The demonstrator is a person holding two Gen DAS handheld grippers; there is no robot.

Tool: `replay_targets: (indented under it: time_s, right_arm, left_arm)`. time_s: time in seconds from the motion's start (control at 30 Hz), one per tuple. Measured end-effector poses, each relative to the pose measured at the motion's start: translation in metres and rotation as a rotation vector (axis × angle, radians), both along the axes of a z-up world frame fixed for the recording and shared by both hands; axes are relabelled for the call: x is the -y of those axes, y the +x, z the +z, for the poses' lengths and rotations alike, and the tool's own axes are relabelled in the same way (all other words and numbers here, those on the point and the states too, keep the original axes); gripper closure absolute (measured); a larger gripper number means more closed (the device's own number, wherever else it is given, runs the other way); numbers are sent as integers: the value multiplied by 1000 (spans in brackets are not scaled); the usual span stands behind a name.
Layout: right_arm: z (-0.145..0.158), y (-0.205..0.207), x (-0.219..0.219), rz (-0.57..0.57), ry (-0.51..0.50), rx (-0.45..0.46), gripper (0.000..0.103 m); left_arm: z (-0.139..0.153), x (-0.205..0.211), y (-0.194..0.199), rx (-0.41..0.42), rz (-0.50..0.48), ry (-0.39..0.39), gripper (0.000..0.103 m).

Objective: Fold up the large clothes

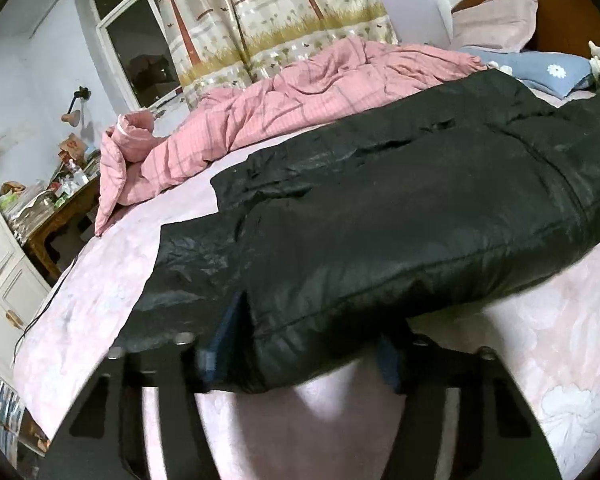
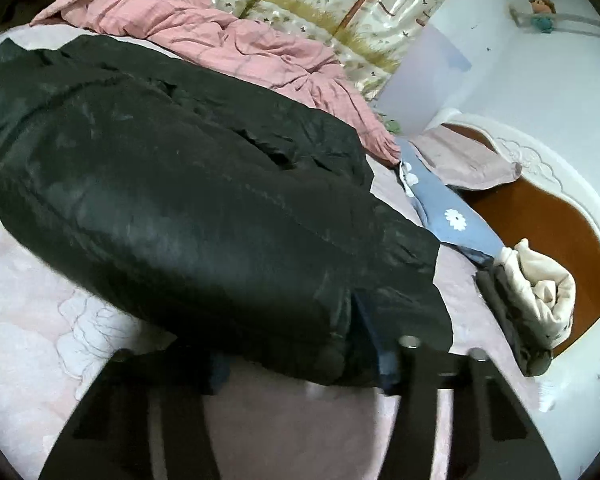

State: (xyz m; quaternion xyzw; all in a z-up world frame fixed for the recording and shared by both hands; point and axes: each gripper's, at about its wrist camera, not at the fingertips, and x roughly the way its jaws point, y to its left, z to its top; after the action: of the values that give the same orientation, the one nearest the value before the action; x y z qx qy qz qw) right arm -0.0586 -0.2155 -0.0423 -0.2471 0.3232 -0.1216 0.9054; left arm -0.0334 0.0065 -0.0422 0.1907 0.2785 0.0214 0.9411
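Observation:
A large black puffy jacket (image 1: 380, 208) lies across the pale pink bed (image 1: 100, 280), its near padded edge bulging toward me. In the left wrist view my left gripper (image 1: 304, 352) has that near edge bunched between its two fingers, and the blue pads (image 1: 222, 336) press into the fabric. In the right wrist view the jacket (image 2: 180, 200) fills the middle, and my right gripper (image 2: 300, 356) is shut on the other end of the same edge, one pad (image 2: 370, 336) sunk into a fold. The fingertips are partly hidden by fabric.
A crumpled pink checked quilt (image 1: 284, 100) lies behind the jacket. A blue flowered pillow (image 2: 448, 216), a pink pillow (image 2: 468, 164) and a cream and grey bundle of clothes (image 2: 540, 296) sit by the headboard (image 2: 548, 216). A cluttered wooden desk (image 1: 56, 208) stands left of the bed.

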Motion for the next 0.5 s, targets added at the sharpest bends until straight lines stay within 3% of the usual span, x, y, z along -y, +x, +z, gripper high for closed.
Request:
replay_targets:
  time_s: [0.03, 0.1, 0.17, 0.4, 0.5]
  right_arm:
    - [1, -1, 1, -1, 10, 2, 70]
    - [5, -3, 3, 2, 52, 5, 75]
    - [12, -7, 8, 11, 114, 11, 79]
    - [34, -26, 24, 22, 305, 38, 80]
    - [37, -36, 25, 36, 325, 46, 80]
  left_arm:
    - [0, 0, 1, -1, 2, -4, 67]
    - [1, -2, -1, 4, -6, -19, 83]
    - [7, -2, -8, 20, -22, -33, 87]
    - [30, -9, -27, 55, -34, -89, 88]
    - [36, -9, -33, 75, -34, -87, 88]
